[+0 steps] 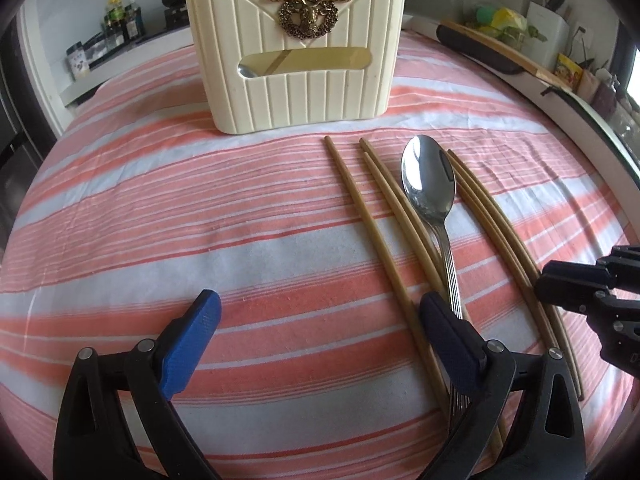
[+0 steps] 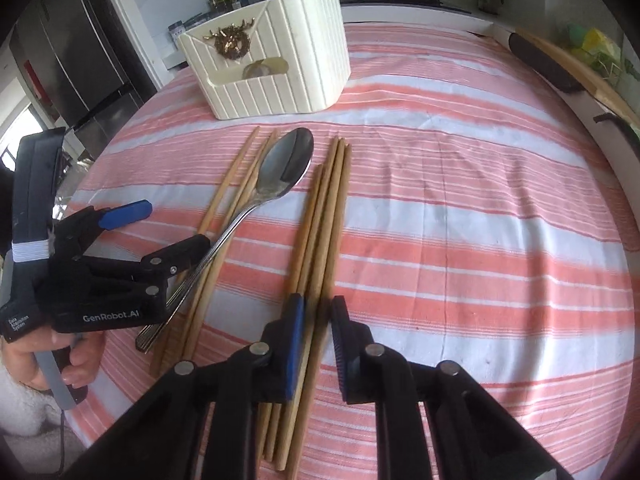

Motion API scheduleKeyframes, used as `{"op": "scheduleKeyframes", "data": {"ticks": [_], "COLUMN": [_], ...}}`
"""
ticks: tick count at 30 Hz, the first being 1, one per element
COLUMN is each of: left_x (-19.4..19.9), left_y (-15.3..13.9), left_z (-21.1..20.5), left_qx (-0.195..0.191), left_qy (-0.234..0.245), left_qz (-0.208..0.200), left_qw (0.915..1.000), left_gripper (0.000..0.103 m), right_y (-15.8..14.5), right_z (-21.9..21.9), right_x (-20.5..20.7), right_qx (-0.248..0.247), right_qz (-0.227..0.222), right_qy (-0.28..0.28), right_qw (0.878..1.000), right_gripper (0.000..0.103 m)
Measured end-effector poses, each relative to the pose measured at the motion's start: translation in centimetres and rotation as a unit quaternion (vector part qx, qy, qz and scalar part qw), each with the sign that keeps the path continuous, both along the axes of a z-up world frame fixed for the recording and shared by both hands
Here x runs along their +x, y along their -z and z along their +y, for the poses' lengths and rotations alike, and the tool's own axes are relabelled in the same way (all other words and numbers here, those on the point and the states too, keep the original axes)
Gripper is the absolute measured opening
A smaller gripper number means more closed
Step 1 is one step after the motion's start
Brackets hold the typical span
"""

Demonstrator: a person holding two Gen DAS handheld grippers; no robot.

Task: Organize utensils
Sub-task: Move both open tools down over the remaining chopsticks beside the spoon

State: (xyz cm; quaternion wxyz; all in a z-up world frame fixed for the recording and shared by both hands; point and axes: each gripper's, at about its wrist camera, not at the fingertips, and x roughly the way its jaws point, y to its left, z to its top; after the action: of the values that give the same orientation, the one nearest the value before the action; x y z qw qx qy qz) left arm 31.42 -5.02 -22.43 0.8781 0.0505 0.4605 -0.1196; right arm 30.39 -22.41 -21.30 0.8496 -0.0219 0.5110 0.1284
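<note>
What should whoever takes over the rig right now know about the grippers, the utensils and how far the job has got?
Left gripper: open, empty, low over the cloth; its right finger sits over the spoon handle.
Right gripper: jaws partly open, astride the right chopstick bundle, not yet clamped on it.
Spoon: lies on the striped tablecloth, its handle across the left chopsticks.
Holder: cream, upright, beyond the utensils; a spoon bowl shows through its window.
Done: seemingly one piece already in.
Left: spoon and all loose chopsticks.
</note>
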Motion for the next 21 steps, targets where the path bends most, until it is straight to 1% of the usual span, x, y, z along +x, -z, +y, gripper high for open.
{"op": "scheduleKeyframes", "data": {"ticks": [1,3,5,7,9,11,14,15,16,19,21], "left_x": [0.0,0.0,-0.2,-0.4,-0.5,-0.5,-0.6,-0.6,-0.7,-0.9,-0.9], "left_y": [0.0,-0.1,-0.2,-0.3,-0.2,-0.2,-0.3,-0.3,-0.3,-0.3,-0.2], "left_z": [0.0,-0.1,0.1,0.3,0.6,0.9,0.9,1.0,1.1,1.7,2.0], "left_qx": [0.001,0.002,0.001,0.002,0.003,0.004,0.009,0.010,0.009,0.006,0.005], "left_qy": [0.001,0.002,0.004,0.005,0.004,0.001,0.000,0.000,0.000,-0.006,-0.011], "left_qz": [0.001,0.002,0.003,0.003,0.002,0.004,0.007,0.007,0.008,0.009,0.008], "left_qw": [1.0000,1.0000,1.0000,1.0000,1.0000,1.0000,0.9999,0.9999,0.9999,0.9999,0.9999], "left_gripper": [0.099,0.097,0.094,0.094,0.095,0.095,0.095,0.095,0.095,0.095,0.095], "right_y": [0.0,0.1,0.3,0.5,0.6,0.5,0.4,0.3,0.2,-0.6,-1.3], "right_z": [0.2,0.2,-0.4,-1.3,-1.8,-1.2,0.5,0.9,1.0,-0.3,-1.4], "right_x": [0.3,1.0,1.4,1.5,1.5,1.4,1.4,1.4,1.4,1.3,1.5], "right_qx": [-0.011,-0.008,0.030,0.071,0.079,0.053,-0.009,-0.018,-0.014,0.045,0.070], "right_qz": [0.002,0.016,0.022,0.030,0.029,0.022,0.015,0.013,0.012,0.009,0.006], "right_qy": [-0.002,0.006,0.019,0.035,0.041,0.027,0.011,0.010,0.012,0.028,0.039], "right_qw": [1.000,1.000,0.999,0.996,0.996,0.998,1.000,1.000,1.000,0.999,0.997], "right_gripper": [0.015,0.015,0.014,0.014,0.013,0.013,0.013,0.015,0.015,0.016,0.016]}}
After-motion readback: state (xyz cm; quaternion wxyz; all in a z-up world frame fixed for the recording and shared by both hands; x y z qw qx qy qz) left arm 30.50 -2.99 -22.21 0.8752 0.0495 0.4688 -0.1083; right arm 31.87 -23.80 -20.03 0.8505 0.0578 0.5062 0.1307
